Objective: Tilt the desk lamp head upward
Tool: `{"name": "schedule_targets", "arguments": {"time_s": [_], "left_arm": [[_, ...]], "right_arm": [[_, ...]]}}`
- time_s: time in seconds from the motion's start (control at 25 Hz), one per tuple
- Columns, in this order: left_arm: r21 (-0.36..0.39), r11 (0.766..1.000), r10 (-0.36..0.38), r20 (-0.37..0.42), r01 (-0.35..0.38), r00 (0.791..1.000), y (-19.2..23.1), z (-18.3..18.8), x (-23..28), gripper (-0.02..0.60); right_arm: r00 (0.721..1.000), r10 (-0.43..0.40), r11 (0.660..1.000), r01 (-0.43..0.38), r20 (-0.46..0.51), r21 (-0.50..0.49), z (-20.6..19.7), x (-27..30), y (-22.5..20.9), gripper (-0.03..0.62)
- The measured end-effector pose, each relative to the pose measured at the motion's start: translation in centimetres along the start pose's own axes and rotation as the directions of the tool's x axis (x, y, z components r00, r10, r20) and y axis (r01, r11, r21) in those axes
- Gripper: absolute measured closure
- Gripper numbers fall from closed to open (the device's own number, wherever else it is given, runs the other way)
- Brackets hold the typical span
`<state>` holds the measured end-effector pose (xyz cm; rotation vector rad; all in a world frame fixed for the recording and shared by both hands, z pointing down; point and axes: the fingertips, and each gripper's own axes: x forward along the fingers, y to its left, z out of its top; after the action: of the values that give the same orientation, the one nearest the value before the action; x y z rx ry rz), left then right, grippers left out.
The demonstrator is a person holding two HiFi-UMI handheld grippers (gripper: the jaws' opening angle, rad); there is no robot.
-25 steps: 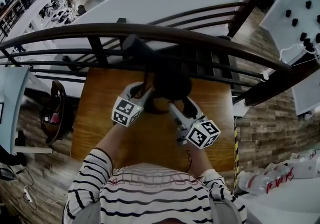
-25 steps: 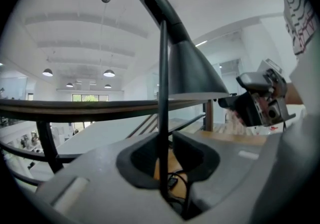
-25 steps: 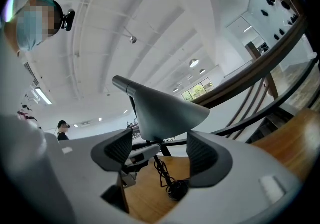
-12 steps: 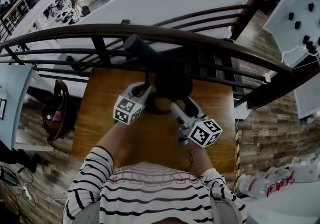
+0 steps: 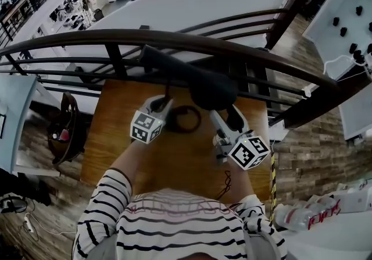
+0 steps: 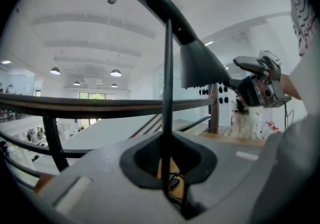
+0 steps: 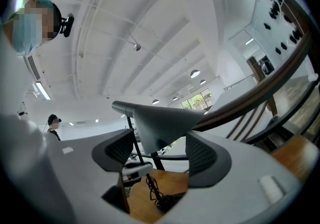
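The black cone-shaped lamp head stands above the back of the brown wooden bench, close to the dark metal railing. In the left gripper view its mouth points downward and a little sideways, so I judge the tilting is started but not finished; the head must yet turn so that it faces up.

The right tongs come from below. Their two pads stand wide, one on each flank of the head, and they seem to press on it, so I take it as grasped.

The left tongs are clenched on the thin black upright stem of the lamp, low down, well under the head. This probably keeps the lamp steady on the bench.
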<state>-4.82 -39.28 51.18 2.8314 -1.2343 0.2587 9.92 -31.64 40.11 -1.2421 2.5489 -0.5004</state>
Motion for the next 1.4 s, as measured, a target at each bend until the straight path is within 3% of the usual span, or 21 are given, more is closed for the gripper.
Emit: {"name": "schedule_targets", "arguments": {"time_s": [0.28,0.68,1.4], "left_arm": [[-0.009,1.0,0.024,-0.025,-0.024,0.999,-0.2,-0.1,0.1,0.548],[0.018,0.999,0.033,-0.019,-0.032,0.999,-0.2,-0.4,-0.1,0.551],[0.017,0.998,0.053,-0.043,-0.053,0.998,0.0,-0.9,-0.7,0.551]], "right_arm": [[0.997,0.01,0.994,-0.001,0.08,-0.109,6.2,-0.9,0.9,0.271],[0.99,0.048,0.976,-0.019,0.13,-0.215,11.2,-0.8,3.6,0.249],[0.984,0.116,0.944,-0.068,0.133,-0.324,15.9,0.4,8.5,0.239]]}}
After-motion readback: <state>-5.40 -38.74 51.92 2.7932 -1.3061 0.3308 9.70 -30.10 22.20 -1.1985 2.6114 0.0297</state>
